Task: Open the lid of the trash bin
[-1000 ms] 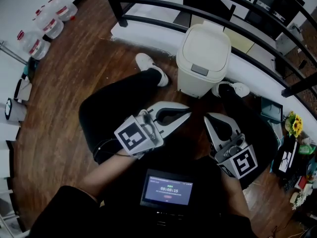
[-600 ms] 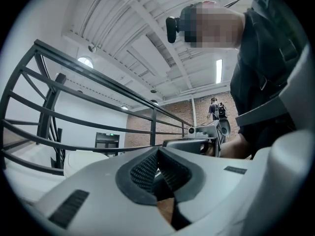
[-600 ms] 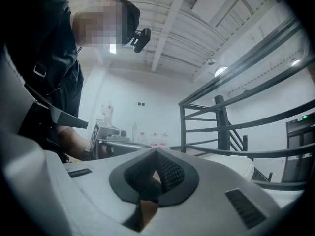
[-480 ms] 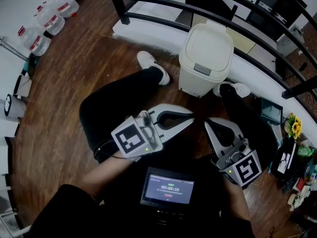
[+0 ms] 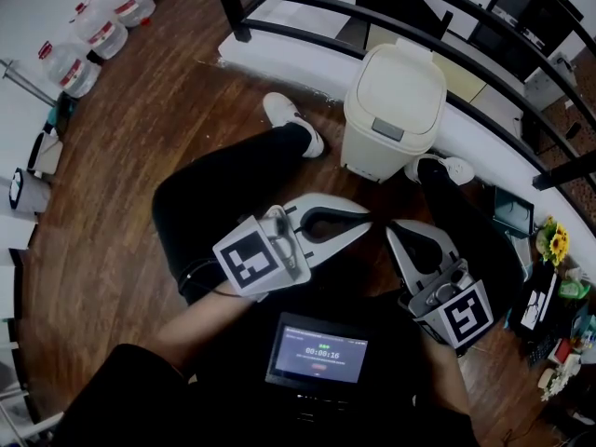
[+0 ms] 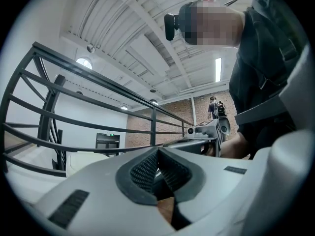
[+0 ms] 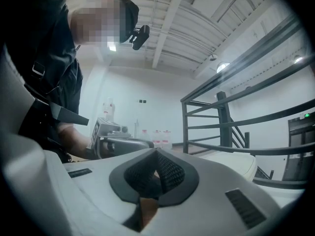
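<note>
The cream plastic trash bin (image 5: pixel 391 110) with its domed lid (image 5: pixel 402 84) stands on the dark wooden plank floor (image 5: pixel 140 156), its back against the low white ledge (image 5: pixel 279 59) under the black metal railing (image 5: pixel 307 7). The lid is down, and the grey push latch (image 5: pixel 388 129) on its front edge faces the person. The bin sits between the person's two white shoes: one (image 5: pixel 291 124) to its left, the other (image 5: pixel 445 168) just beside its right lower corner.

The person's legs in dark trousers run from the shoes back toward the body, and both tools are held over the lap, well short of the bin. The left white gripper (image 5: pixel 361 222) points right with its jaws pressed together and nothing between them. Its black-and-white marker cube (image 5: pixel 251 261) sits at the back. The right white gripper (image 5: pixel 395 227) points up and a little left, its jaws likewise pressed together on nothing, with its marker cube (image 5: pixel 463 312) nearer the body. The two tips are near each other but apart.

Against the person's chest hangs a small dark screen (image 5: pixel 317 352) showing lit figures. Clear water jugs with red caps (image 5: pixel 93 35) stand by the far left wall, and yellow flowers (image 5: pixel 557 240) show at the right edge.
</note>
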A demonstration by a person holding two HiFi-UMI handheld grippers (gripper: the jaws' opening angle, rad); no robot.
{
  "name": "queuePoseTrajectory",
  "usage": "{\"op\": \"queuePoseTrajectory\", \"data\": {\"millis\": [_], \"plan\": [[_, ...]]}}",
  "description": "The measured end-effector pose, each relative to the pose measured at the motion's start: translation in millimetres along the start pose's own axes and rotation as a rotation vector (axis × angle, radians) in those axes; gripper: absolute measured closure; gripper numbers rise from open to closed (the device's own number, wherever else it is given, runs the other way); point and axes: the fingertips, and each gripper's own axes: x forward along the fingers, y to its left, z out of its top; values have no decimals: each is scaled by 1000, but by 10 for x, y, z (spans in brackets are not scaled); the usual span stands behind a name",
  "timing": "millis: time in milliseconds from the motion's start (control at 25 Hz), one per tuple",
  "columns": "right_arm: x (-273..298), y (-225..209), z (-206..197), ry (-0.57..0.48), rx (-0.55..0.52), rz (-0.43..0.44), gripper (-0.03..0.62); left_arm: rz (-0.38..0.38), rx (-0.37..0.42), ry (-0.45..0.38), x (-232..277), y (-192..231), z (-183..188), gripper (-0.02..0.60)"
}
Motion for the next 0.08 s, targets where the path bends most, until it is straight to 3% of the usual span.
{"op": "queuePoseTrajectory", "data": {"millis": [80], "plan": [[-17, 7, -68, 27, -5, -3, 569, 2, 4, 1, -9, -4, -10, 549]]}}
